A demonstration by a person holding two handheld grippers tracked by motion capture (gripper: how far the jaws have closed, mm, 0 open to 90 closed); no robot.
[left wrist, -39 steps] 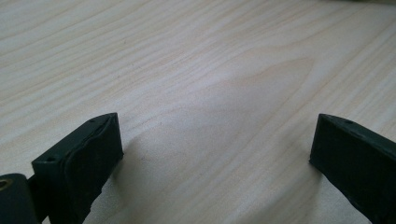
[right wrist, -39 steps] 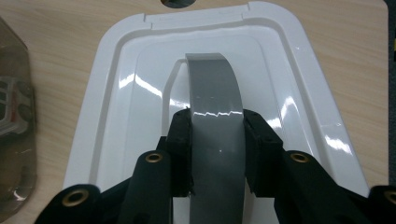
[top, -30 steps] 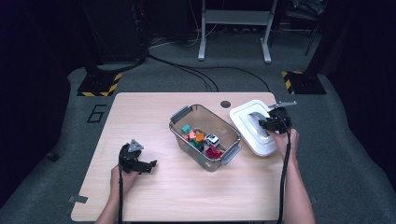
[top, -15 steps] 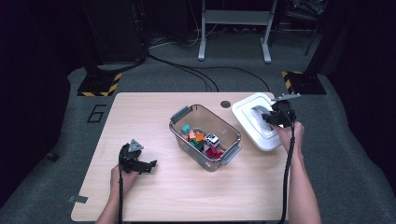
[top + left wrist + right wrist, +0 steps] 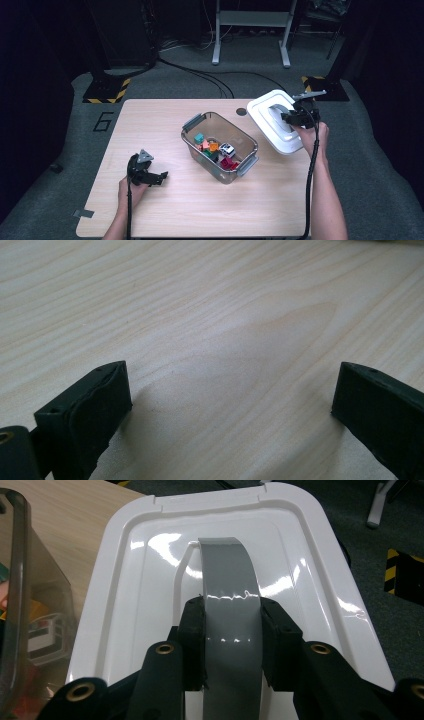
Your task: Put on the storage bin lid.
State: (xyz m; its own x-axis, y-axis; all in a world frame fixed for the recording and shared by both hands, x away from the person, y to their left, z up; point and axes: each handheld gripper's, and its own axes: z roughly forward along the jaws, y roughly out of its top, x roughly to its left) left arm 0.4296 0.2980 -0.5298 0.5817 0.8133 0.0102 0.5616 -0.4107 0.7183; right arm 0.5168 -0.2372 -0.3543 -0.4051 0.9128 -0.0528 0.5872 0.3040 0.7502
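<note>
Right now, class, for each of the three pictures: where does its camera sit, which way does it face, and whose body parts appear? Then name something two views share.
High view: above the person's side, facing forward and down on the pale wooden table; both forearms enter from below.
Left gripper view: on the left gripper, facing bare tabletop between open jaws.
Right gripper view: on the right gripper, jaws clamping the grey handle of the white plastic lid.
Shared: lid and clear plastic toy box, in the high and right gripper views.

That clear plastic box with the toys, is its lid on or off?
Off. The box stands open-topped on the table, while the right tool grips the white lid by its grey handle, beside the box.
</note>
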